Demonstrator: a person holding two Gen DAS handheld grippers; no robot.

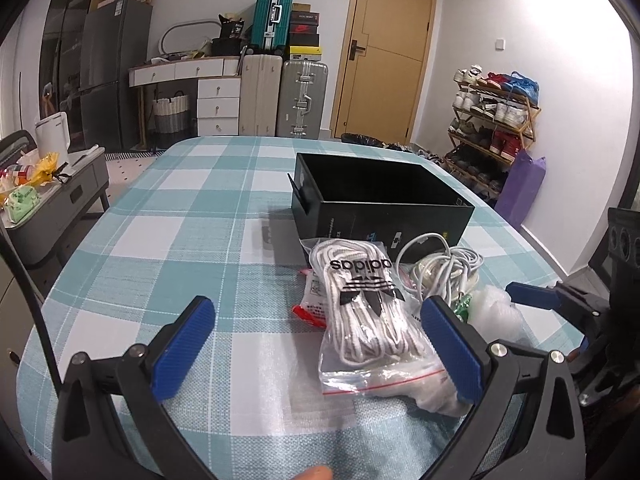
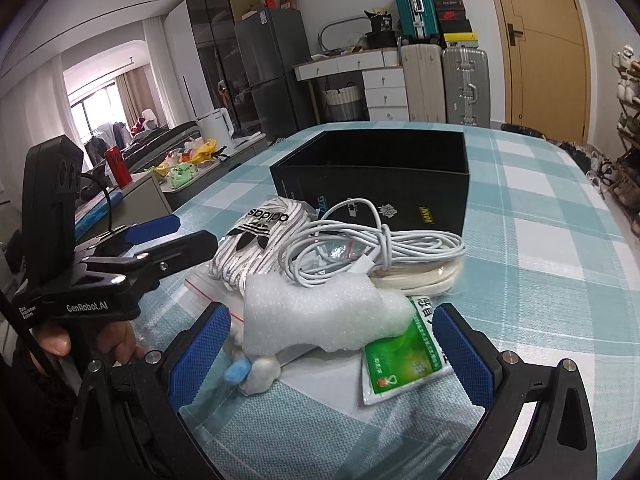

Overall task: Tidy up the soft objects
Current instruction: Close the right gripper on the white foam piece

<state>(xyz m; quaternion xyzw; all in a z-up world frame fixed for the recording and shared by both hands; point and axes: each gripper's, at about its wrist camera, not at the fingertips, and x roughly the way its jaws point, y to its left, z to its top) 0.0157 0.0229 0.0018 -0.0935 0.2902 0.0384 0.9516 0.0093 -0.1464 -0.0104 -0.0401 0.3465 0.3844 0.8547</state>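
A clear zip bag of white laces with an adidas logo (image 1: pixel 368 304) (image 2: pixel 256 236) lies on the checked tablecloth in front of an open black box (image 1: pixel 380 200) (image 2: pixel 384 176). Beside it lie a coiled white cable (image 1: pixel 444 268) (image 2: pixel 372 252), a white foam sheet (image 2: pixel 320 316) (image 1: pixel 496 312), a green packet (image 2: pixel 400 368) and cotton balls (image 2: pixel 252 372). My left gripper (image 1: pixel 320 352) is open, its jaws either side of the lace bag's near end. My right gripper (image 2: pixel 332 356) is open around the foam sheet and packet.
The table (image 1: pixel 192 208) has a rounded edge at the left and far side. A grey side cabinet (image 1: pixel 60 200) with snacks stands to the left. Suitcases (image 1: pixel 284 96), a desk, a door and a shoe rack (image 1: pixel 492 120) are beyond.
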